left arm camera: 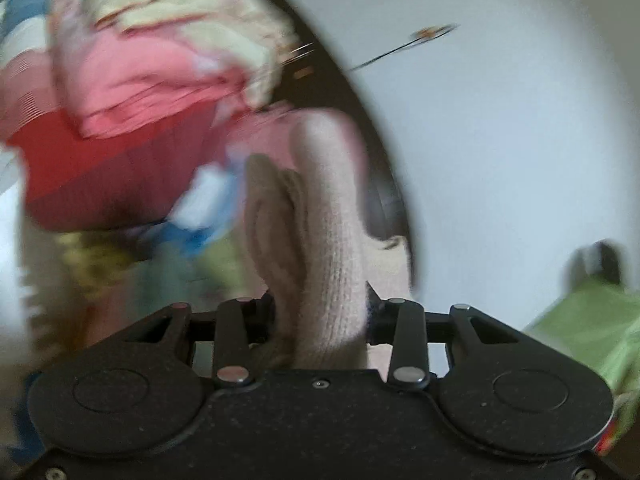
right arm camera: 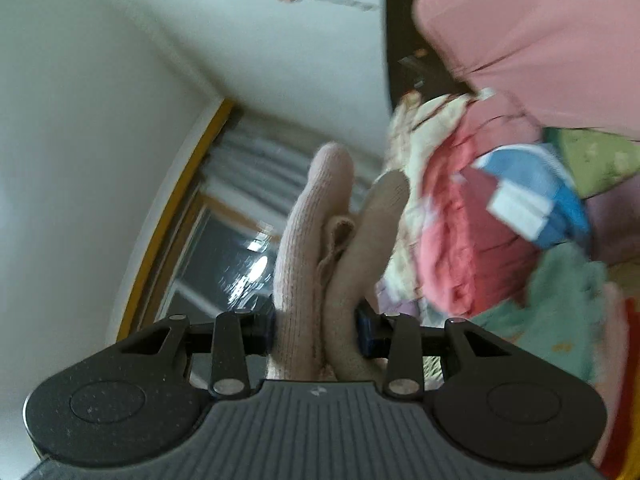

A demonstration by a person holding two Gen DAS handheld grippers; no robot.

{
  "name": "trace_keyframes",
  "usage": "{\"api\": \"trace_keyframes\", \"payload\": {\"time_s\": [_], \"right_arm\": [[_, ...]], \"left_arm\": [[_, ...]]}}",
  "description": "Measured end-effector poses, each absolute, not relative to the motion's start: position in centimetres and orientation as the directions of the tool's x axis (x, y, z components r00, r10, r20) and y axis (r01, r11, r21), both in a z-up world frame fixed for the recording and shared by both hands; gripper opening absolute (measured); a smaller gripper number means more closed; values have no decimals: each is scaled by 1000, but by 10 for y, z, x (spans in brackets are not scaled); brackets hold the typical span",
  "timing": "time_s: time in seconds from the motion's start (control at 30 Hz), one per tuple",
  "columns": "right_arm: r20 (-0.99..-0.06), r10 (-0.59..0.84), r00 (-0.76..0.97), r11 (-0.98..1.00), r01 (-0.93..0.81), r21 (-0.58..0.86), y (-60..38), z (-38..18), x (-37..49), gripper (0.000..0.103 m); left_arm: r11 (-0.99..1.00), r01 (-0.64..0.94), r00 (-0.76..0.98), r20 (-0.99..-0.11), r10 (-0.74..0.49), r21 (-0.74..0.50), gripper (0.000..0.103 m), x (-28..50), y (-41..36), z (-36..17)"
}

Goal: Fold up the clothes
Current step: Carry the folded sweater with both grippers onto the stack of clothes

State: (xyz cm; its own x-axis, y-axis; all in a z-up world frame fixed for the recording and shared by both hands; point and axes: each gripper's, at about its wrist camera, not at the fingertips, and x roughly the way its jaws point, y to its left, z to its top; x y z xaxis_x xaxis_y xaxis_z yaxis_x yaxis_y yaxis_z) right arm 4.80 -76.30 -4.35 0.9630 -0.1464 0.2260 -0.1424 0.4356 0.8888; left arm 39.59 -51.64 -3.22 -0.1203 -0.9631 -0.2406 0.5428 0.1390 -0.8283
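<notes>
Both views are motion-blurred. The left gripper (left arm camera: 320,312) has its jaws narrowed onto a pale pink knit garment (left arm camera: 324,216), which stands bunched up between them and rises above the linkage; a beige fold of the same knit sits against its left side. Behind it lies a heap of clothes (left arm camera: 132,120): pink and red pieces, a cream patterned one on top, blue and white below. A green cloth (left arm camera: 592,328) shows at the lower right edge, against a white wall (left arm camera: 500,140). The right gripper (right arm camera: 316,328) likewise clamps the knit (right arm camera: 304,248), two rounded lobes of it projecting upward from between the jaws, pink on the left and beige on the right. To its right is the same heap (right arm camera: 460,220), with a large pink cloth (right arm camera: 532,32) above it. A window (right arm camera: 224,248) with a yellow frame lies to the left.
</notes>
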Motion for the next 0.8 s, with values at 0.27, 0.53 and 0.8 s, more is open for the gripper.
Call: {"api": "trace_keyframes", "payload": {"time_s": [0.27,0.53,0.8], "right_arm": [[79,-295,952,254,-1,967,-767,-182,70,35],[13,-325,945,286,86,954,-762,-159,76,40],[-72,-415,907,404,255,879,-719,-114,26,42]], "left_arm": [[209,499,-99,-295,-950,-841,43,402,-512,-86],[318,605,15,-389,-921,-730,72,381,-484,-53],[369,675,101,-416,-904,-639,76,344,-441,-24]]}}
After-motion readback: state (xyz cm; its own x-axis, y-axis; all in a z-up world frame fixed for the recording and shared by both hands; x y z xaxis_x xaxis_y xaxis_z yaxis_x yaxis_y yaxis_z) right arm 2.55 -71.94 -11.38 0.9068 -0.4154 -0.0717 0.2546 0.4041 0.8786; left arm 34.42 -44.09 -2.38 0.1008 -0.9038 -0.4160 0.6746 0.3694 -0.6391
